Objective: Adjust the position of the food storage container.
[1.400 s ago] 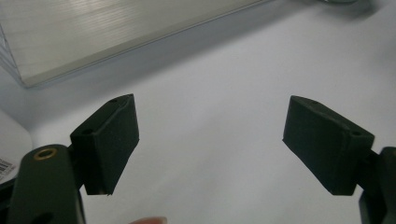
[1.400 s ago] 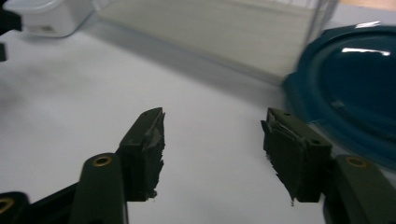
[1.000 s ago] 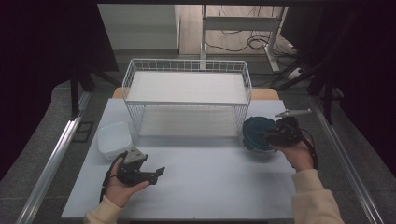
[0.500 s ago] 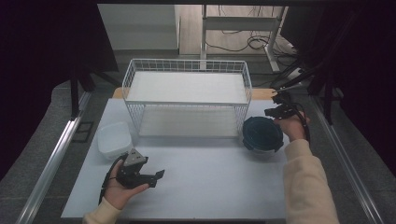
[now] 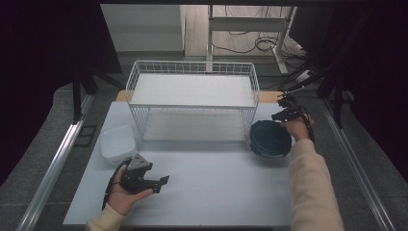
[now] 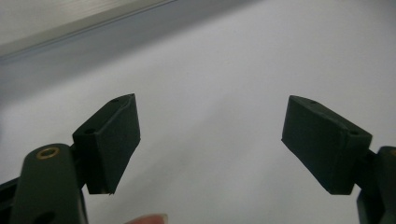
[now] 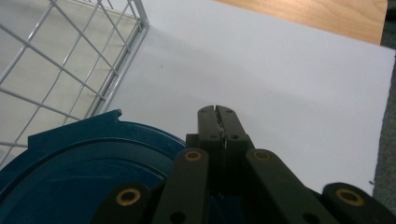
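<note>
A round dark blue lidded container (image 5: 270,139) sits on the white tabletop (image 5: 216,192), just right of a white wire rack (image 5: 192,64). My right gripper (image 5: 284,109) hovers at the container's far right edge. In the right gripper view its jaws are pressed together with nothing between them, and the right gripper (image 7: 217,110) points past the blue lid (image 7: 84,172) toward bare tabletop. My left gripper (image 5: 159,184) rests low at the front left, held in a hand. In the left gripper view the left gripper (image 6: 210,121) stands wide open over the empty white surface.
A white lidded tub (image 5: 118,143) sits at the rack's left front corner, behind my left hand. The wire rack (image 7: 70,56) has a shelf on top and an open bay below. A wooden board (image 7: 317,14) edges the table's back. Metal rails run along both table sides.
My right hand has moved from above the blue container to its far right edge, away from me. My left hand has stayed where it was.
</note>
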A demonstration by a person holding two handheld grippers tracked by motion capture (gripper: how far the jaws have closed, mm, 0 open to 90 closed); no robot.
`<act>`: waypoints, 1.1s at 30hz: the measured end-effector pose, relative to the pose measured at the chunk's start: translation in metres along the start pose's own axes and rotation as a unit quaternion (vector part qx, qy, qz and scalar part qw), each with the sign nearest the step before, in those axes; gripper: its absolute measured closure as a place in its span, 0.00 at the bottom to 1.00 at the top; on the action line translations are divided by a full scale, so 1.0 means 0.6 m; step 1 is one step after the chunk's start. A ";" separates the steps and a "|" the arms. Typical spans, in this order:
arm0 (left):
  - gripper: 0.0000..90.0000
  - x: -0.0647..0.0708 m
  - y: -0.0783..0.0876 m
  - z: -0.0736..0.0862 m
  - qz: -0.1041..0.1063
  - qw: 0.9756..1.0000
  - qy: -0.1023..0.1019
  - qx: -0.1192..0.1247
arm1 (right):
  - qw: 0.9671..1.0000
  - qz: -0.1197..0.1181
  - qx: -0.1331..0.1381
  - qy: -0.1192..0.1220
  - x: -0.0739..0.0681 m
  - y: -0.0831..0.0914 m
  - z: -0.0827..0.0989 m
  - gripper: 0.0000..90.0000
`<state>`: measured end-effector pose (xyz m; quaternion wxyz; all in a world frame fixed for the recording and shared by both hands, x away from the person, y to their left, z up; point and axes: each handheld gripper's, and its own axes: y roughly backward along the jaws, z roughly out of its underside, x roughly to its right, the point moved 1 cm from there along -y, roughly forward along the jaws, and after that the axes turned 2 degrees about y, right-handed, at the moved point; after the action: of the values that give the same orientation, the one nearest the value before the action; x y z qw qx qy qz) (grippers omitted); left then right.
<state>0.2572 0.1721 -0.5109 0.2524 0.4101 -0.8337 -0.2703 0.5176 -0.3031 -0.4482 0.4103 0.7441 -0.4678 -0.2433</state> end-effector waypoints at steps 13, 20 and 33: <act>0.21 -0.002 0.002 0.003 -0.002 1.000 0.005 0.000 | 0.998 0.008 -0.059 0.029 -0.030 -0.021 -0.003 1.00; 0.21 -0.001 0.004 0.004 -0.003 1.000 0.005 0.001 | 0.997 0.007 -0.073 0.030 -0.032 -0.003 0.021 1.00; 0.22 0.015 0.005 -0.005 0.002 1.000 -0.007 0.010 | 0.998 0.011 -0.062 0.021 -0.073 0.051 0.106 1.00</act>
<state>0.2531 0.1655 -0.5049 0.2430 0.4094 -0.8388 -0.2641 0.4358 -0.2951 -0.4583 0.4678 0.7174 -0.4511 -0.2512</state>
